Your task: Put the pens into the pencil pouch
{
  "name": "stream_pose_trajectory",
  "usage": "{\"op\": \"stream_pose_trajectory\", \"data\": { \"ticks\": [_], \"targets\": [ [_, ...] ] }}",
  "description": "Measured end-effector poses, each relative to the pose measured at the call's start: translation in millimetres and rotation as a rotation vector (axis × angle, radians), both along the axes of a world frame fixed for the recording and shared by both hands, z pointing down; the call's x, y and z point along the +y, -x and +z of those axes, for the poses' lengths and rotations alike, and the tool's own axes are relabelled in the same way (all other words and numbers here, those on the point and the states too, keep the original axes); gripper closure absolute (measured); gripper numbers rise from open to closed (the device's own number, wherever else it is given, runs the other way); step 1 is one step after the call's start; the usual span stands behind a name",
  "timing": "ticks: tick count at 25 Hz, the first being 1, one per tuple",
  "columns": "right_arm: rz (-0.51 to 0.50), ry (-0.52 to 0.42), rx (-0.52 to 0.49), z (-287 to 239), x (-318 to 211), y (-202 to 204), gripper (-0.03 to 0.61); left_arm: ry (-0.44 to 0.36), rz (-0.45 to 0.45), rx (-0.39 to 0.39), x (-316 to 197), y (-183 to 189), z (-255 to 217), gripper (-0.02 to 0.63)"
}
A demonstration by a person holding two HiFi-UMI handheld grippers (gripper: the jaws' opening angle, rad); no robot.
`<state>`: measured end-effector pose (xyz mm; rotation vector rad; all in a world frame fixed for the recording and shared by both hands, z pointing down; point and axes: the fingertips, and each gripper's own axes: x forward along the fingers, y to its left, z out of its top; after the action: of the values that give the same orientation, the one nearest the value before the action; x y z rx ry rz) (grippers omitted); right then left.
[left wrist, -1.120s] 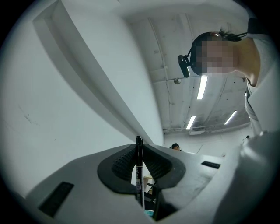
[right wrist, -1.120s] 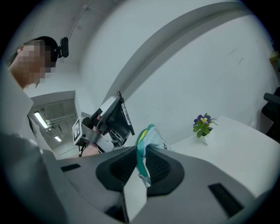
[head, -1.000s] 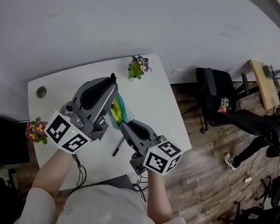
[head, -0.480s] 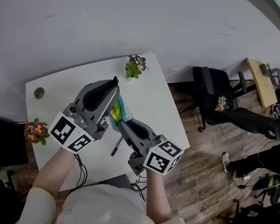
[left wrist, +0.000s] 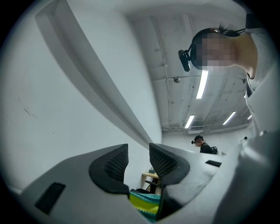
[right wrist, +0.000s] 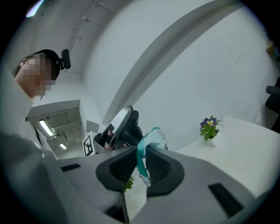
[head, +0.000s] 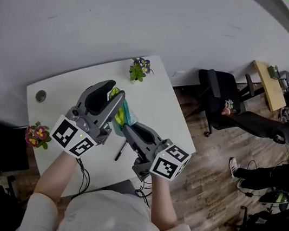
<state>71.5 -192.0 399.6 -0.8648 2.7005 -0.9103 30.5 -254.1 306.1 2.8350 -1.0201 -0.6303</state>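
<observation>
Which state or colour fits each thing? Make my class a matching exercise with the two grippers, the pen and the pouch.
Things:
1. left gripper
2. right gripper
3. pen
4. pouch

States:
a. lies on the table
b. teal and yellow
c. fingers apart
d. fingers pinch the pouch

Pairs: 1-c, 2-d, 3-a, 4-b.

Note: the left gripper's fingers have just been opening. The pouch sits between them, not pressed.
</observation>
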Motion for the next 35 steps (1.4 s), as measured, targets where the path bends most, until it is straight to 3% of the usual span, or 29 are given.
{"op": "stream_pose_trajectory", "data": {
  "ticks": [7, 10, 12, 20, 30, 35],
  "targets": [
    [0.013, -0.003, -0.006, -1.7, 4.0, -5.9, 0.505, 0.003, -0.024, -0.024, 6.1, 3.4, -1.6, 0.471],
    [0.031, -0.007, -0.005, -2.8, 7.0, -11.4, 0.505, 0.032, -0.051, -0.057, 8.2, 11.4, 5.0, 0.551],
    [0.05, -0.01, -0.002, -2.9, 9.7, -17.3, 0.506, 0.055, -0.055, -0.08, 11.5, 15.3, 10.9, 0.571],
    [0.162, -0.005, 0.025, 1.2, 25.4, -50.8, 0.506, 0.111, -0.01, -0.265, 39.3, 4.8, 54.3, 0.588],
    [0.318, 0.015, 0.042, 11.8, 65.6, -93.0, 0.506, 0.306, 0.126, -0.363, 74.5, -32.7, 137.0, 0.586],
    [0.378, 0.02, 0.051, 16.8, 79.0, -103.9, 0.506, 0.435, 0.193, -0.46, 83.3, -48.6, 198.8, 0.586]
  ]
}}
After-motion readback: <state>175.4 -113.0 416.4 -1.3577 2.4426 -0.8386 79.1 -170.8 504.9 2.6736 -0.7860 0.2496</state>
